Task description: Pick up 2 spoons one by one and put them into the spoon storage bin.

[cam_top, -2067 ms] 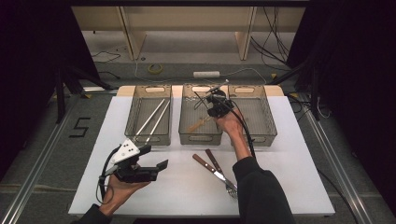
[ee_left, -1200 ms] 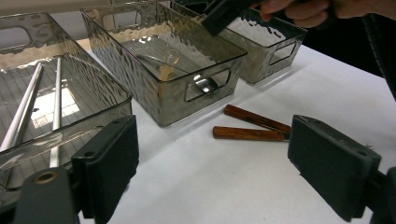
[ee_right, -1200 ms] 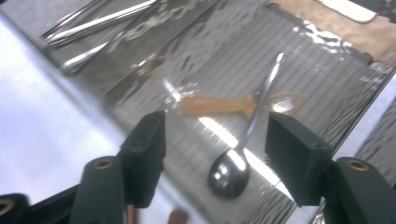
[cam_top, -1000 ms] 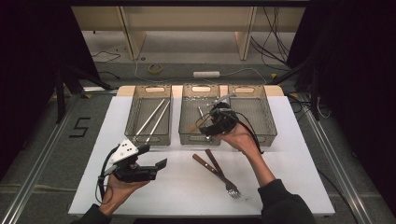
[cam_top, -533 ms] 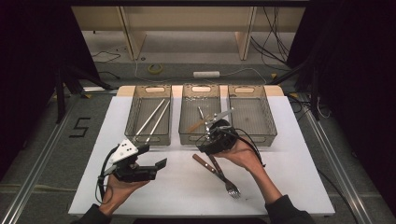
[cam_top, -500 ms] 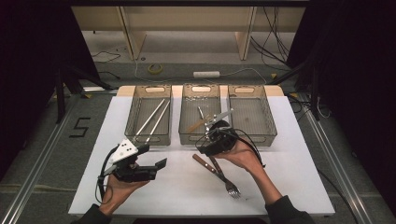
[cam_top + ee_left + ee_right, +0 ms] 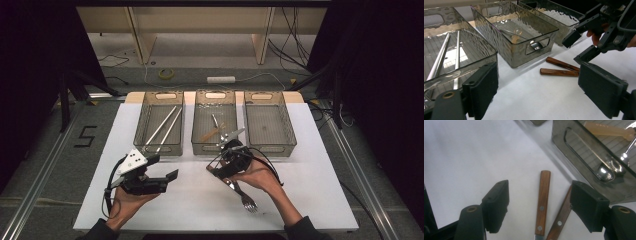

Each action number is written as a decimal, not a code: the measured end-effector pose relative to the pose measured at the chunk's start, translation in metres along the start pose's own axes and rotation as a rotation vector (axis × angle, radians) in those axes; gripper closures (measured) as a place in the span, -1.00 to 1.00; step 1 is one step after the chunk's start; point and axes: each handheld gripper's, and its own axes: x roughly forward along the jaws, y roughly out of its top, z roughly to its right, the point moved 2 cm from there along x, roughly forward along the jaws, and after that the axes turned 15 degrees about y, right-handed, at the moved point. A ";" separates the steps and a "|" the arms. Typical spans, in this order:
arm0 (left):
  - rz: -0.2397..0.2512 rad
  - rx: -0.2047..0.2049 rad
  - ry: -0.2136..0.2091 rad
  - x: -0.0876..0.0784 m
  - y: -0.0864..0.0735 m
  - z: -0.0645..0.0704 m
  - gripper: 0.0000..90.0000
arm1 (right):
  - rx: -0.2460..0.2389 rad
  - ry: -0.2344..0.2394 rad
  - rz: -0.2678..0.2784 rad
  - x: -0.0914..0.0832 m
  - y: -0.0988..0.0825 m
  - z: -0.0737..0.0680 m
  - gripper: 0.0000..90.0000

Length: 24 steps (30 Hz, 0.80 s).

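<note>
The right gripper hangs with jaws spread above two wooden-handled forks on the white table. Nothing is pinched. The left gripper rests spread and empty.

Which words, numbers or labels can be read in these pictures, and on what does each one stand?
"5": black figure on the grey floor, left of the table, in the high view.
Embossed marking on the pale spoon handle in the middle bin, right gripper view: too small and blurred to read.
</note>
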 end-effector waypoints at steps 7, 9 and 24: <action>-0.001 -0.003 0.000 0.000 0.000 0.001 -0.64 | -0.002 -0.011 -0.035 0.007 -0.003 0.001 -0.28; 0.000 -0.003 -0.001 0.000 0.001 0.001 -0.64 | 0.006 -0.007 -0.047 0.010 -0.005 0.002 -0.28; 0.001 -0.004 -0.004 0.001 0.001 0.001 -0.64 | 0.029 0.007 -0.126 0.021 -0.011 0.006 -0.19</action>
